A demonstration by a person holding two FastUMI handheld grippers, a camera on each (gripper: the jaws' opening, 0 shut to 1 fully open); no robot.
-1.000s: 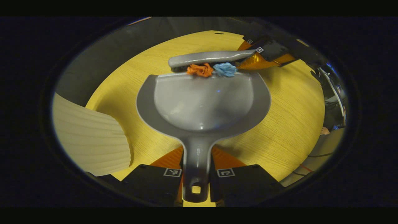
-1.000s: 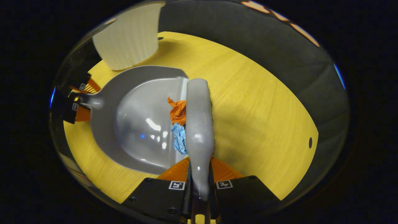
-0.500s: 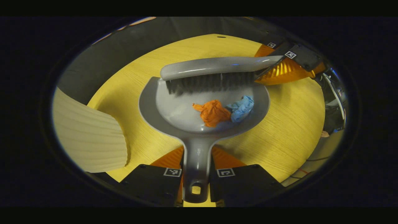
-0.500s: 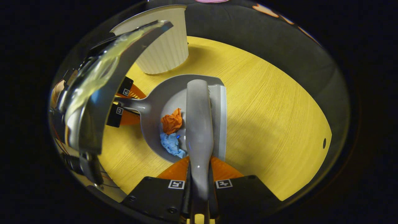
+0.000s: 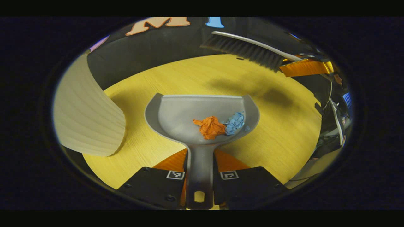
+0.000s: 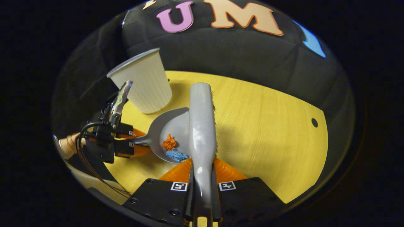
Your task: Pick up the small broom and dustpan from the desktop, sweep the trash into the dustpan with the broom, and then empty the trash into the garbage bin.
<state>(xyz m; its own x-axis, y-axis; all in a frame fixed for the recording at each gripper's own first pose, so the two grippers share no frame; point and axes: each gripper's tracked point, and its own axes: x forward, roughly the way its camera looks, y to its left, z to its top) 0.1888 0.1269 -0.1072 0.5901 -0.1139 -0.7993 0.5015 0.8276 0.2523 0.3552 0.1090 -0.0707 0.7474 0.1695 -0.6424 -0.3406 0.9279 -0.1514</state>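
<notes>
My left gripper point(image 5: 200, 171) is shut on the handle of the grey dustpan point(image 5: 176, 116), held level above the yellow desktop point(image 5: 284, 132). An orange paper wad point(image 5: 210, 126) and a blue paper wad point(image 5: 235, 122) lie near the pan's back. The broom point(image 5: 246, 49) hangs high at the upper right, bristles down, held by the right gripper point(image 5: 304, 66). In the right gripper view my right gripper point(image 6: 202, 184) is shut on the grey broom handle point(image 6: 202, 126). Below it sit the dustpan point(image 6: 172, 134), the orange wad point(image 6: 169, 143), the blue wad point(image 6: 176, 154) and the left gripper point(image 6: 124, 148).
The ribbed white garbage bin point(image 5: 85, 116) stands on the desktop left of the dustpan; it is shaped like a paper cup point(image 6: 143, 83) near the back edge. A small hole point(image 6: 314, 122) marks the desktop at the right. A person's hand point(image 6: 68, 143) holds the left gripper.
The broom swept both wads into the dustpan, then lifted well clear of it. The dustpan has tipped back and risen off the desktop, and the wads slid toward the handle.
</notes>
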